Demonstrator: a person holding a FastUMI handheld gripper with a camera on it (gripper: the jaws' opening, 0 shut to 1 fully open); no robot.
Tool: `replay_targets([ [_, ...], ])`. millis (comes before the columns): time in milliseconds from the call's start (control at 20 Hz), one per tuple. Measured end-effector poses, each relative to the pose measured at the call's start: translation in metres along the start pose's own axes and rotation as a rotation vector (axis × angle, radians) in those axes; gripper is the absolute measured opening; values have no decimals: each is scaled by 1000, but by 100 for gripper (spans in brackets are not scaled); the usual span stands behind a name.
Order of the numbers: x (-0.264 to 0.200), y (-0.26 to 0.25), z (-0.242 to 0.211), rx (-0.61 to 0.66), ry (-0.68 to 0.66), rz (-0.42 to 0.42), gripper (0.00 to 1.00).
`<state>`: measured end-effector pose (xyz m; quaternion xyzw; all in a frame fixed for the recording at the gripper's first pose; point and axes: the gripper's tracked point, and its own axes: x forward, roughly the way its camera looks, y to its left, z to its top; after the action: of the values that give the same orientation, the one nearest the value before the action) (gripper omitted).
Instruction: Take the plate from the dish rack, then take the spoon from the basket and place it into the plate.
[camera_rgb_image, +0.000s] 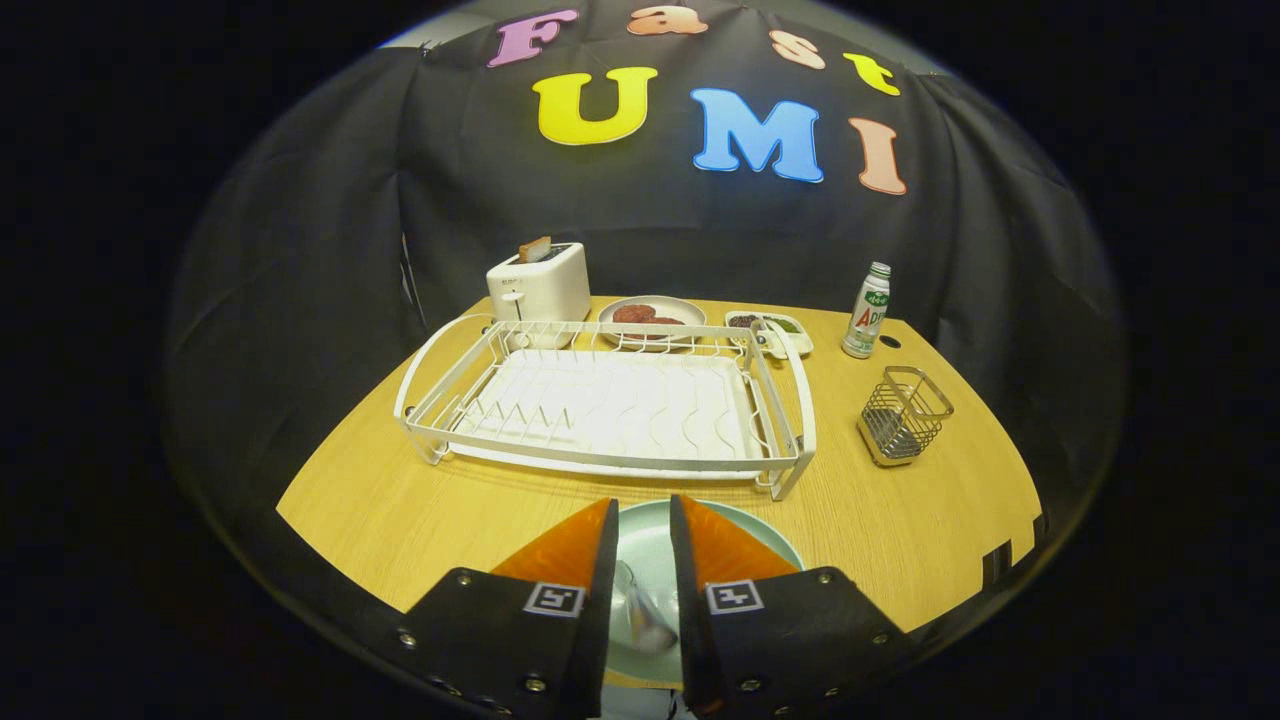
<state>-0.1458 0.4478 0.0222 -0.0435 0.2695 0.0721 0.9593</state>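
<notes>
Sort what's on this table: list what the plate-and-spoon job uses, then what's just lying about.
Job:
- dish rack, holding nothing
- pale green plate, on the table near the fingers
- spoon, lying in the plate between the tool fingers, which stand apart
- wire basket

Lying about:
- toaster
- plate of food
- small dish
- bottle

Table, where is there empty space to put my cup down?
The table has bare wood left of the claw, in front of the dish rack, and more right of it, below the wire basket. The back edge is crowded: toaster, food plate, small dish, bottle. The claw's narrowly parted fingers straddle a spoon on the green plate.
</notes>
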Motion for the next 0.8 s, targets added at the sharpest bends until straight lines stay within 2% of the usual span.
replay_targets([
  [100,3,-7,1,-12,-1,-22,40],
  [550,24,-13,-1,-69,-15,-25,43],
  [600,23,-13,4,-75,-39,-23,55],
  [700,15,-21,20,-86,-96,-47,97],
  [800,12,-28,37,-77,-149,-60,96],
])
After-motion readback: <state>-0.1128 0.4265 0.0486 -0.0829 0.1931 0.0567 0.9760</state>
